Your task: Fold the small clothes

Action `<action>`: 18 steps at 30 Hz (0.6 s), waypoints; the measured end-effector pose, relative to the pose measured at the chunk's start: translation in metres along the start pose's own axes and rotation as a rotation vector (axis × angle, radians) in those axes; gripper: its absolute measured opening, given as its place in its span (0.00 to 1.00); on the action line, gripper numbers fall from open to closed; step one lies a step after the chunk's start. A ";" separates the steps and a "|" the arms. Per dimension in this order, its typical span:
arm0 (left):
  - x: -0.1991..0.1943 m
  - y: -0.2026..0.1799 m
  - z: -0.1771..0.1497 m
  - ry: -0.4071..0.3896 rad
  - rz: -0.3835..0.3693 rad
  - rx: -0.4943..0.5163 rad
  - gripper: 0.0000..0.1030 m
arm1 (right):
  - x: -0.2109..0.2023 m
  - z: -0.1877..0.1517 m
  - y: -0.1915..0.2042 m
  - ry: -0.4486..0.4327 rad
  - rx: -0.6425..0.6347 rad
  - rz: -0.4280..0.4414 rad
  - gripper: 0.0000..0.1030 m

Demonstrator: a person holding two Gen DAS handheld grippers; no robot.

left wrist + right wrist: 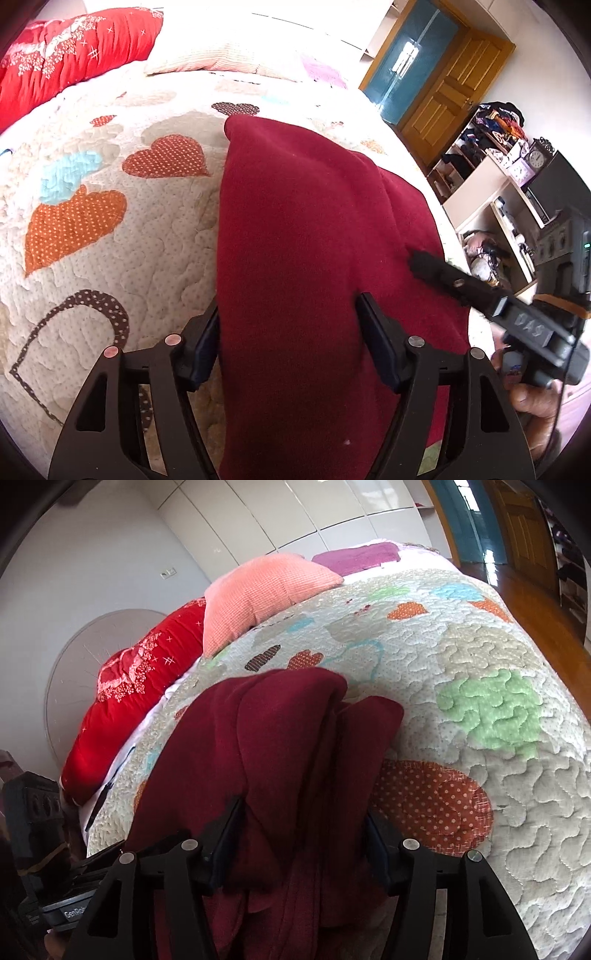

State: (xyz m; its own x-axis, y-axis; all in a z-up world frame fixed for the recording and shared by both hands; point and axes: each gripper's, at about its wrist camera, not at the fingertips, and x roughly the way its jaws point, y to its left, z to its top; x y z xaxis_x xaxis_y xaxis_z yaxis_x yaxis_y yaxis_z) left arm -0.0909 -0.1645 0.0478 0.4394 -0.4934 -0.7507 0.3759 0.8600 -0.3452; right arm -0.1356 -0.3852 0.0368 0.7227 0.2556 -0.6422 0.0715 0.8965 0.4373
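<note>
A dark red garment (303, 229) lies in a long strip on the heart-patterned quilt (92, 192). My left gripper (288, 314) stands wide open, its jaws on either side of the garment's near end. My right gripper (303, 823) is also wide open, with the bunched red cloth (288, 738) lying between its jaws. In the left wrist view the right gripper (421, 264) comes in from the right, its fingertip touching the garment's right edge. The garment's near end is hidden below both grippers.
A red quilted pillow (74, 51) and a pink pillow (266, 590) lie at the bed's head, with a purple cloth (358, 557) beyond. Shelves with clutter and a clock (498, 173) stand past the bed's right edge. A wooden door (450, 85) is behind.
</note>
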 end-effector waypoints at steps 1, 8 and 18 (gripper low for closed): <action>-0.002 0.000 0.000 0.001 0.007 0.000 0.68 | -0.008 0.003 0.002 -0.033 -0.008 -0.019 0.57; -0.007 -0.004 -0.007 -0.037 0.056 0.021 0.68 | -0.013 0.025 0.021 -0.078 -0.073 -0.046 0.64; -0.012 -0.007 -0.008 -0.063 0.087 0.048 0.69 | 0.016 0.022 0.017 -0.041 -0.073 -0.063 0.15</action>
State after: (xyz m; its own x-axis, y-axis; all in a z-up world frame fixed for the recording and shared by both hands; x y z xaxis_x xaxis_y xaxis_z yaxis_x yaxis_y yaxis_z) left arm -0.1053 -0.1639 0.0545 0.5220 -0.4260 -0.7390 0.3721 0.8933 -0.2521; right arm -0.1075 -0.3739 0.0474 0.7461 0.1841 -0.6399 0.0686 0.9347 0.3489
